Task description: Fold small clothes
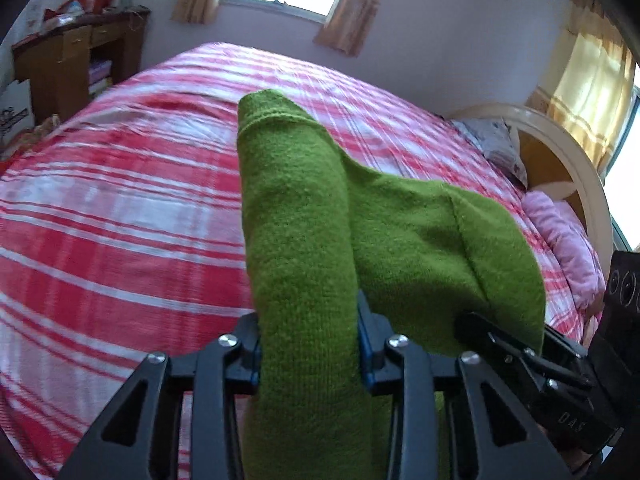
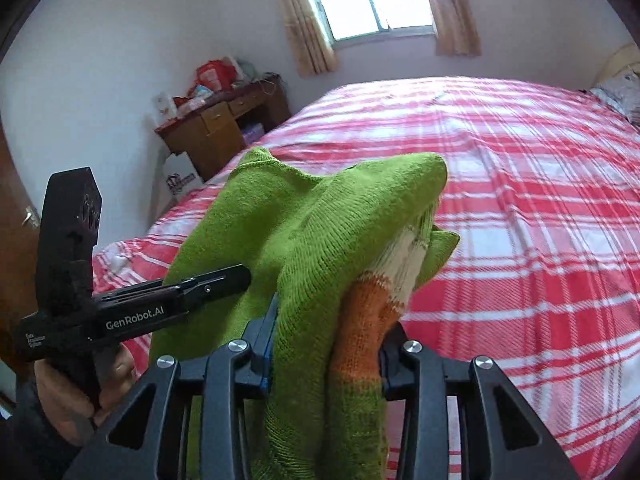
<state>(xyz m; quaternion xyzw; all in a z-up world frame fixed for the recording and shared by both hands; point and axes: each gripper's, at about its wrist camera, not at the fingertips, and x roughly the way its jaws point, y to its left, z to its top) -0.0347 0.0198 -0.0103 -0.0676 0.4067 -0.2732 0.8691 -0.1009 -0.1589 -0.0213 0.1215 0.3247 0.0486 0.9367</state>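
The left gripper [image 1: 310, 344] has its jaws drawn narrow on a thick roll of the green knitted garment [image 1: 296, 216], which bulges out past the pads toward 12 o'clock in its own view. The right gripper [image 2: 326, 344] likewise pinches a bunched fold of the same garment between narrow jaws, where an orange and white band [image 2: 384, 280] shows on the inner face at about 1 o'clock. Between the two grips the knit hangs slack above the red plaid bedspread [image 2: 520, 200]. It looks light, soft and stretchy, limp with no stiffness, so it likely sags and slides wherever unsupported. Hems or shoulder seams seem the better holds, since bunched middles give no clean fold line.
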